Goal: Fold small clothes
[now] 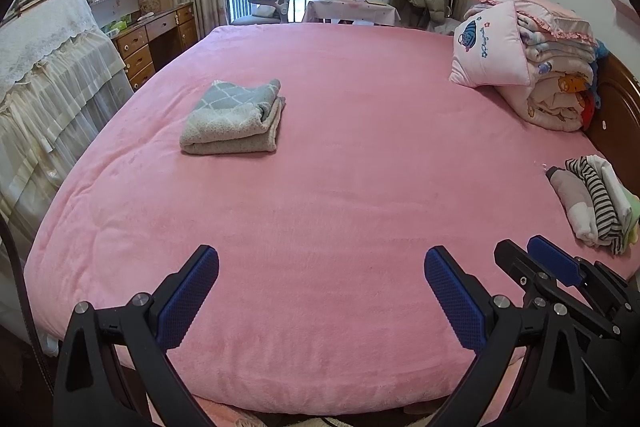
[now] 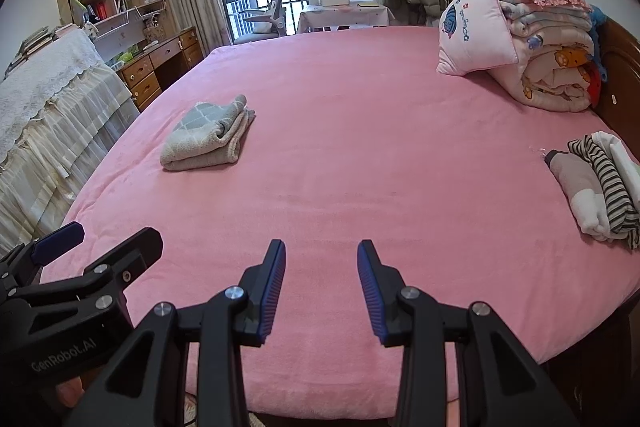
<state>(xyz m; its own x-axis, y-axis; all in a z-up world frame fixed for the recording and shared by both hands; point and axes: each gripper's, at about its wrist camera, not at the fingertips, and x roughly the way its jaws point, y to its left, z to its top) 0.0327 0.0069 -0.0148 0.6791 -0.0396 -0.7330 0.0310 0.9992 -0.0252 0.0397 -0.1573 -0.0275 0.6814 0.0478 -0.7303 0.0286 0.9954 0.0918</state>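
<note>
A folded grey and beige cloth lies on the pink bed at the middle left; it also shows in the right wrist view. A small pile of clothes, striped, grey and white, sits at the bed's right edge, also in the right wrist view. My left gripper is open and empty above the bed's near edge. My right gripper is open and empty beside it; it shows in the left wrist view, and the left gripper shows in the right wrist view.
A stack of folded quilts and a pink pillow stands at the far right by the wooden headboard. A lace-covered piece of furniture and a wooden desk stand left of the bed. A chair and small table stand beyond.
</note>
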